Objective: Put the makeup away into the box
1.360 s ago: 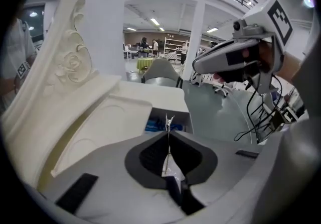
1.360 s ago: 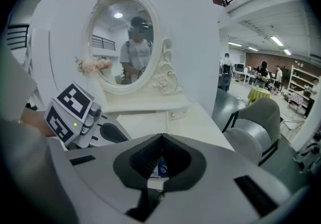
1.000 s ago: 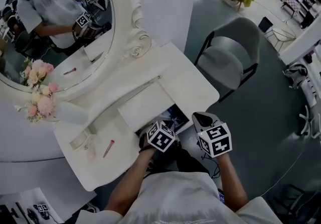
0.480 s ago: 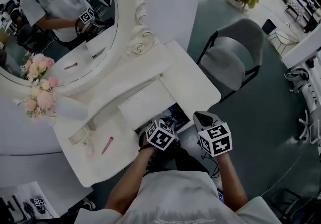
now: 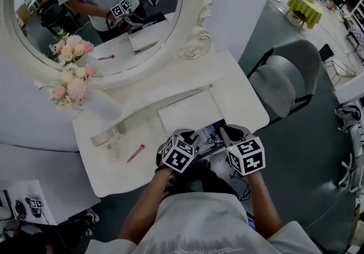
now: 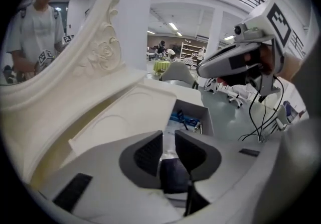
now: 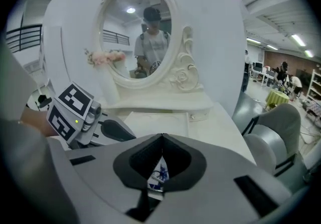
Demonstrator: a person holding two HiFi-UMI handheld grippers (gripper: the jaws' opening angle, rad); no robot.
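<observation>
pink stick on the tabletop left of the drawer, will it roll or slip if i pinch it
The pink stick looks slim and possibly round, lying flat on the smooth tabletop, so a sideways nudge would probably roll it. It is small, so likely light and stiff. A narrow body might slip from a loose pinch.

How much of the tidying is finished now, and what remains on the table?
Done: the open box already holds some blue items. In hand: nothing; the left gripper has just been opening its jaws near the box with nothing between them, and the right gripper is shut and empty. Left: the pink makeup stick lies on the table.
</observation>
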